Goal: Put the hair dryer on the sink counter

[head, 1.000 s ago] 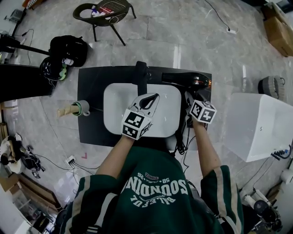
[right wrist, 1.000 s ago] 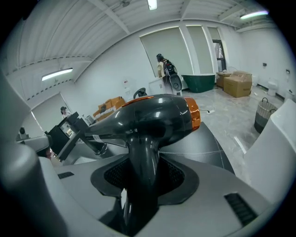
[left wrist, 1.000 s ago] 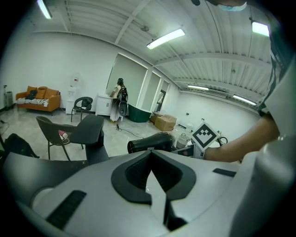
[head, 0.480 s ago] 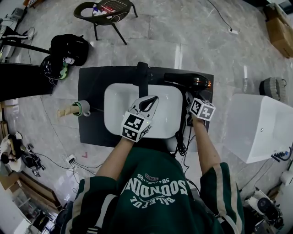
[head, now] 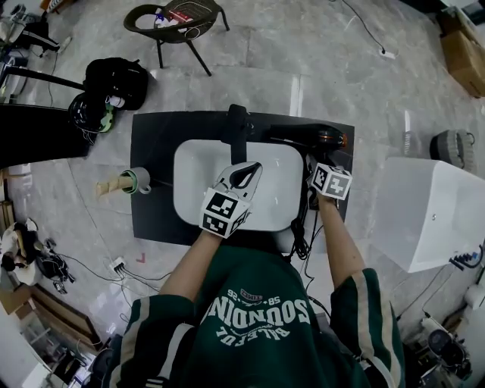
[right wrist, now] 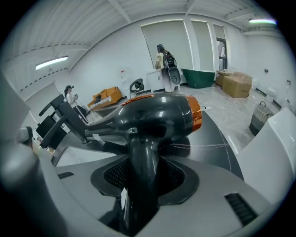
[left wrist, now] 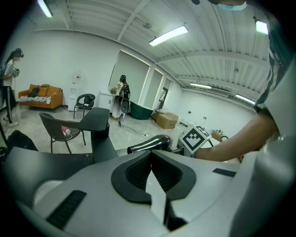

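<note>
The black hair dryer (head: 305, 136) with an orange ring at its back lies across the back right of the black sink counter (head: 151, 151), nozzle toward the black faucet (head: 237, 125). My right gripper (head: 314, 165) is shut on its handle, which runs between the jaws in the right gripper view, where the dryer (right wrist: 157, 115) sits just over the glossy counter; whether it touches I cannot tell. My left gripper (head: 247, 173) hovers shut and empty over the white basin (head: 189, 174). The left gripper view shows its shut jaw tips (left wrist: 151, 155) and the dryer (left wrist: 150, 143) beyond.
A grey cup with a wooden stick (head: 132, 180) stands at the counter's left edge. The dryer's cord (head: 299, 235) hangs off the front right. A white cabinet (head: 436, 208) is close on the right. A chair (head: 178, 19) and a black bag (head: 114, 79) sit behind.
Almost nothing: the right gripper with the dryer has drifted very slightly toward the basin. The left gripper stays where it was.
</note>
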The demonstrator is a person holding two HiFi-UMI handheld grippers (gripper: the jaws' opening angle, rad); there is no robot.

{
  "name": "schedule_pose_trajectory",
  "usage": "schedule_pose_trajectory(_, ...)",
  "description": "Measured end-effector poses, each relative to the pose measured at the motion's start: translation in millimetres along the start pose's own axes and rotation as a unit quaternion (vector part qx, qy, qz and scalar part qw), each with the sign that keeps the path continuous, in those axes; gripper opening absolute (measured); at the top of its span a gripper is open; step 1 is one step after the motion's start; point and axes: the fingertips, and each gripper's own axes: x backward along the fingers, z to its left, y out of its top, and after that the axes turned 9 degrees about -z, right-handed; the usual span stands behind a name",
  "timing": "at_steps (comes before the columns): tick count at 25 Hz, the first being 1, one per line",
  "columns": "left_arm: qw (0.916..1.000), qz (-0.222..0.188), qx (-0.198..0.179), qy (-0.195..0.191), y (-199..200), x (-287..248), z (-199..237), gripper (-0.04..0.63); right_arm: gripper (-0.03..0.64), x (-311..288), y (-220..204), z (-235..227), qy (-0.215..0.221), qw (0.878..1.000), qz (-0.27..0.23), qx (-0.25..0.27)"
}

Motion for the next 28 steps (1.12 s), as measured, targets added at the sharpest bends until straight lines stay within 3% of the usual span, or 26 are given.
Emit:
schedule_pose_trajectory(8,1.0000,0.000,0.003,-0.002,1.2,4.4,-7.5,0.011,0.210,1.8,-4.9,0.7,0.012,0.999,0.036,-0.003)
schedule_pose_trajectory(13,1.0000,-0.003,-0.001,0.000,1.3,12.0,-12.4,0.011,0.236,9.1,-11.4,-4.7,-0.007,0.998,0.052,0.021)
schedule_pose_trajectory(28,0.9992,-0.034,-0.014,0.017,17.3,43.3,-32.2,0.011,0.236,61.4,2.8,9.1,0.003,0.999,-0.015,0.043)
